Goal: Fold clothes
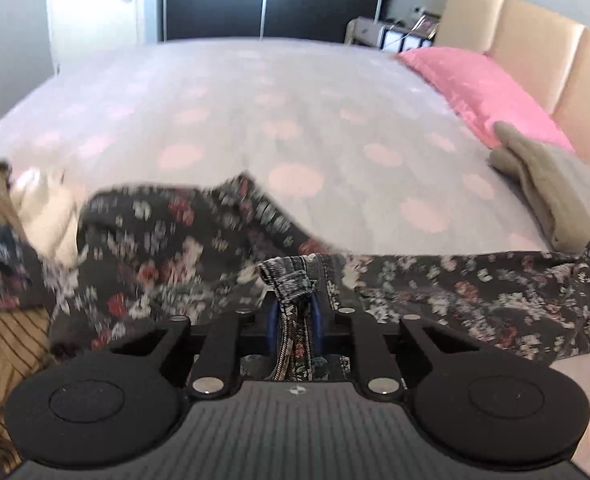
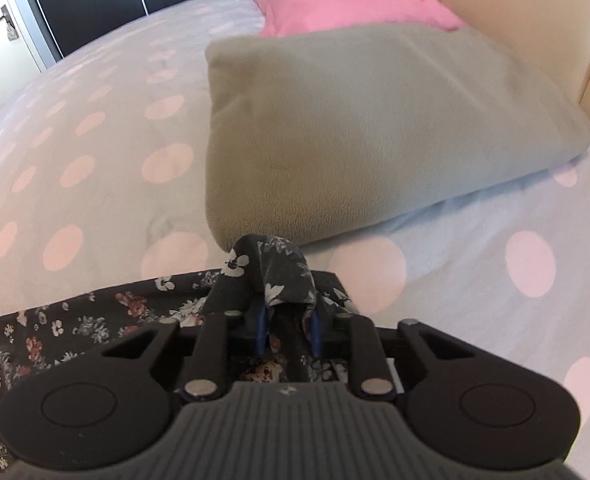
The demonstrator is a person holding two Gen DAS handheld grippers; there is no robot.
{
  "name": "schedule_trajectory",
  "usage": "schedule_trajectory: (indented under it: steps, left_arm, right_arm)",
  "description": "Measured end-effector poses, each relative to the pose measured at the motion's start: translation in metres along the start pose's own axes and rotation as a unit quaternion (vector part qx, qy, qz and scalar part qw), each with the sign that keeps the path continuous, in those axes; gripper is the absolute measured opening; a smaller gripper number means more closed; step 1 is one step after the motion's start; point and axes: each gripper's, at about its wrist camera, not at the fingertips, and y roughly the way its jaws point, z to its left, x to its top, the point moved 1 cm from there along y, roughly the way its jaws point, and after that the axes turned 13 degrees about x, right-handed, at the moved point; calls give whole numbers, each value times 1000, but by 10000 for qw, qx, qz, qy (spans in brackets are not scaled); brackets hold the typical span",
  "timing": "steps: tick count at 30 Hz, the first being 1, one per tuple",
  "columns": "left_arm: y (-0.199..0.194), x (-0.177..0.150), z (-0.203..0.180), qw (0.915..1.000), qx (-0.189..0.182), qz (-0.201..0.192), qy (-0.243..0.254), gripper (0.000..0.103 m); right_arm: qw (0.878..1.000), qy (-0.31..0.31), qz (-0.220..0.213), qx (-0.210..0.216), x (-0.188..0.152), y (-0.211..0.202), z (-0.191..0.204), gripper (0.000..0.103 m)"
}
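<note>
Floral garment [image 1: 155, 248] pinched in both grippers' closed jaws (left gripper [image 1: 293, 312], right gripper [image 2: 287, 320]) above bed [image 1: 255, 100]; next, likely spread flat.

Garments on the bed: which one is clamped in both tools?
The dark floral garment, pinched by the left tool and right tool. The folded khaki garment lies untouched beside the pink pillow.
</note>
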Motion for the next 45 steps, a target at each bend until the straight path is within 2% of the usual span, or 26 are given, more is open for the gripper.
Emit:
schedule_trajectory:
  steps: [3, 8, 12, 16, 21, 26, 31, 32, 33, 35, 36, 38, 41, 45]
  left_arm:
    - [-20, 4, 1, 9998, -78, -156, -131, 5]
    - [-53, -2, 13, 9998, -42, -204, -72, 4]
    - [-79, -7, 23, 9997, -9, -239, -12, 4]
    - [-103, -21, 34, 9996, 22, -161, 215, 4]
    - [-118, -56, 40, 9965, -97, 354, 753, 4]
    - [-122, -75, 30, 9893, -300, 777, 1198, 5]
    - [-119, -95, 19, 9769, -340, 1216, 1726, 5]
    - [-119, -98, 19, 9754, -353, 1261, 1772, 5]
    - [-119, -99, 19, 9746, -408, 1309, 1770, 5]
    - [-122, -99, 22, 9746, -523, 1363, 1698, 7]
    - [-124, -99, 22, 9742, -547, 1348, 1724, 8]
    - [-129, -97, 21, 9730, -570, 1285, 1831, 25]
    - [-138, -94, 19, 9705, -551, 1094, 2076, 46]
    - [-149, -89, 10, 9665, -625, 851, 2340, 49]
  right_arm:
    - [9993, -179, -334, -62, -3, -20, 7, 18]
    - [9950, -439, -896, 24, -14, -62, 17, 18]
    - [9900, -946, -1042, 66, -29, -91, 26, 18]
    - [9901, -1191, -741, 18, -45, -100, 24, 18]
    - [9917, -1274, 24, -176, -71, -91, 16, 18]
    - [9907, -1160, 675, -236, -92, -88, 7, 19]
    - [9919, -837, 935, -175, -104, -93, -3, 22]
    - [9918, -811, 970, -198, -107, -94, -4, 25]
    - [9915, -806, 986, -250, -109, -95, -4, 33]
    - [9911, -894, 900, -412, -108, -100, -2, 36]
    - [9909, -954, 843, -440, -107, -104, 1, 37]
    - [9903, -1106, 716, -448, -103, -109, 8, 37]
    - [9870, -1440, 584, -417, -99, -116, 25, 43]
    - [9766, -2087, 475, -228, -97, -120, 52, 49]
